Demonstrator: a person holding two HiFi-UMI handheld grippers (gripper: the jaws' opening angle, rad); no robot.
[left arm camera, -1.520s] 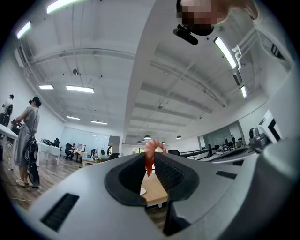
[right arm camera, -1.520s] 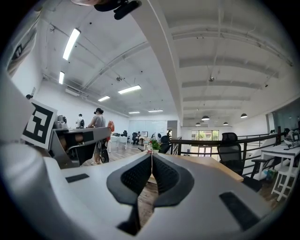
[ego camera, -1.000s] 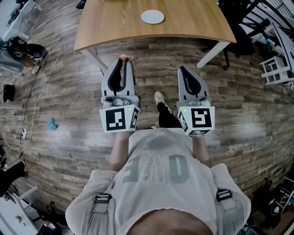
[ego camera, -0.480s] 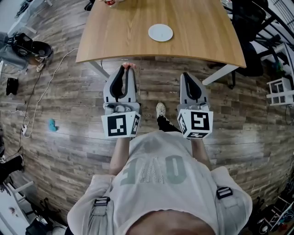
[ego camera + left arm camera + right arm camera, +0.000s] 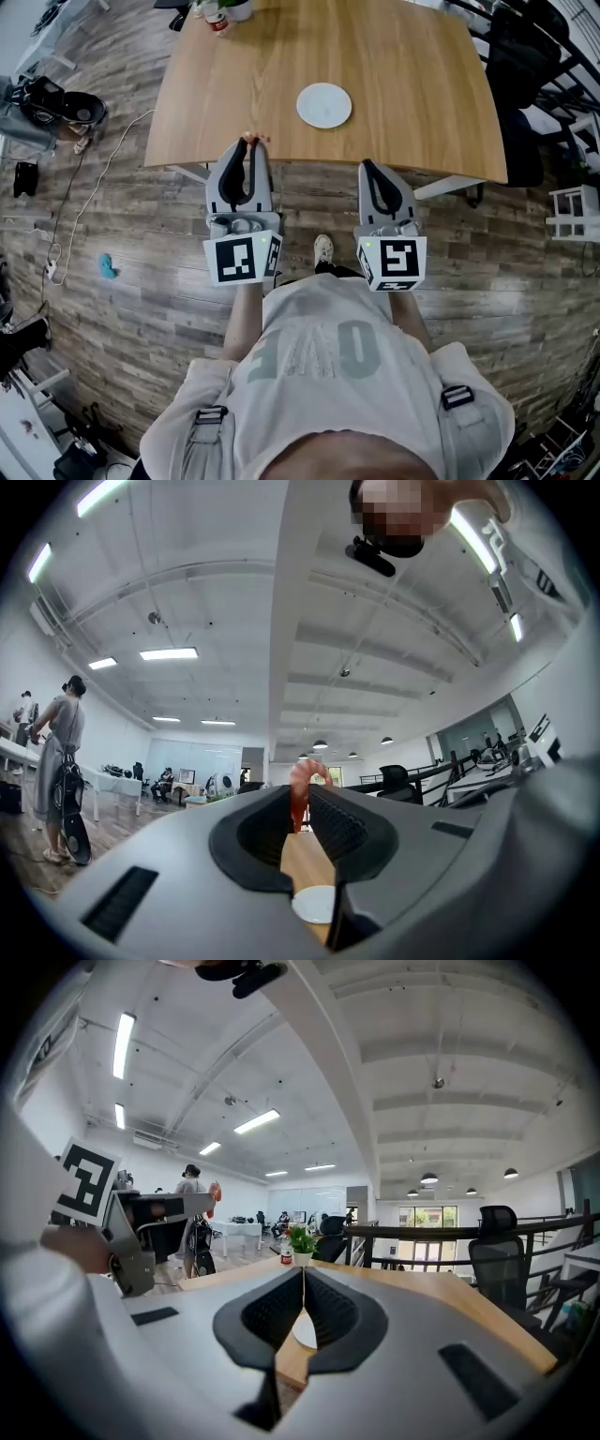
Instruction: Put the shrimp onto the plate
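An orange-pink shrimp (image 5: pixel 302 789) is pinched at the tip of my left gripper (image 5: pixel 251 143), which is shut on it; the shrimp (image 5: pixel 255 139) hangs right at the near edge of the wooden table (image 5: pixel 403 84). A round white plate (image 5: pixel 324 105) lies on the table, ahead and to the right of that gripper, and peeks between the jaws as the plate (image 5: pixel 317 904) in the left gripper view. My right gripper (image 5: pixel 367 167) is shut with nothing in it, just short of the table's edge. The plate (image 5: pixel 301 1327) also shows behind its closed jaws.
A small potted plant (image 5: pixel 301 1243) and a red-labelled can (image 5: pixel 217 21) stand at the table's far left corner. Black office chairs (image 5: pixel 521 56) sit at the right. Cables and a blue object (image 5: pixel 106 266) lie on the wood floor to the left. People stand far off in the room.
The person has stepped toward the table: both grippers now reach its near edge, and the plate lies closer in view. Both stay shut, the left still on the shrimp.
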